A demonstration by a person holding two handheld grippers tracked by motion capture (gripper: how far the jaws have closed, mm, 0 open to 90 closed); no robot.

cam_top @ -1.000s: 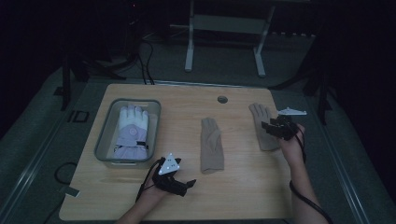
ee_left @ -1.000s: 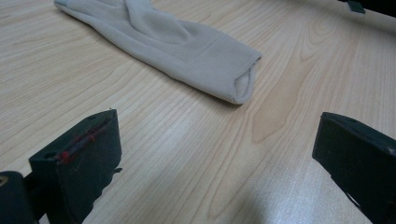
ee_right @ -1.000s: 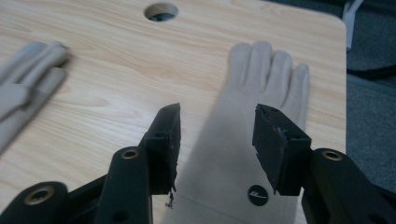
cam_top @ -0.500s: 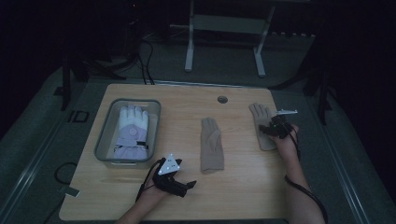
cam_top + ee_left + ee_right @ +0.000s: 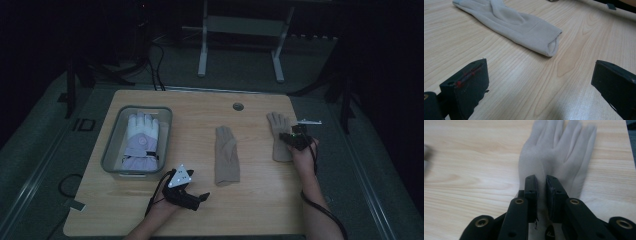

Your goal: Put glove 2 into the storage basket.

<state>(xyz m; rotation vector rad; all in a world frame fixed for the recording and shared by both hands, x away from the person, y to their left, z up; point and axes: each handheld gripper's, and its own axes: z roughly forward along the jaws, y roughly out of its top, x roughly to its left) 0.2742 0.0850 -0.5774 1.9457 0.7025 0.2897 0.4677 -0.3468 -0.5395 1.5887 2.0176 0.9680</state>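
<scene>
Two beige knit gloves lie flat on the wooden table. My right gripper (image 5: 295, 140) (image 5: 541, 185) rests low on the right glove (image 5: 276, 131) (image 5: 559, 152). Its jaws have just been closing and now pinch a fold of that glove near the palm, fingers pointing away. The middle glove (image 5: 226, 156) (image 5: 524, 27) lies with its cuff toward my left gripper (image 5: 198, 197) (image 5: 539, 82). That gripper sits open near the table's front edge, with bare wood between its jaws.
A grey bin (image 5: 111, 152) stands at the left and holds a white and lavender padded glove (image 5: 142, 136). A round cable hole (image 5: 238, 106) sits near the far edge. A metal stand (image 5: 240, 30) is on the floor beyond the table.
My right gripper has sunk onto the right glove and its jaws have closed on the fabric. My left gripper has stayed in place.
</scene>
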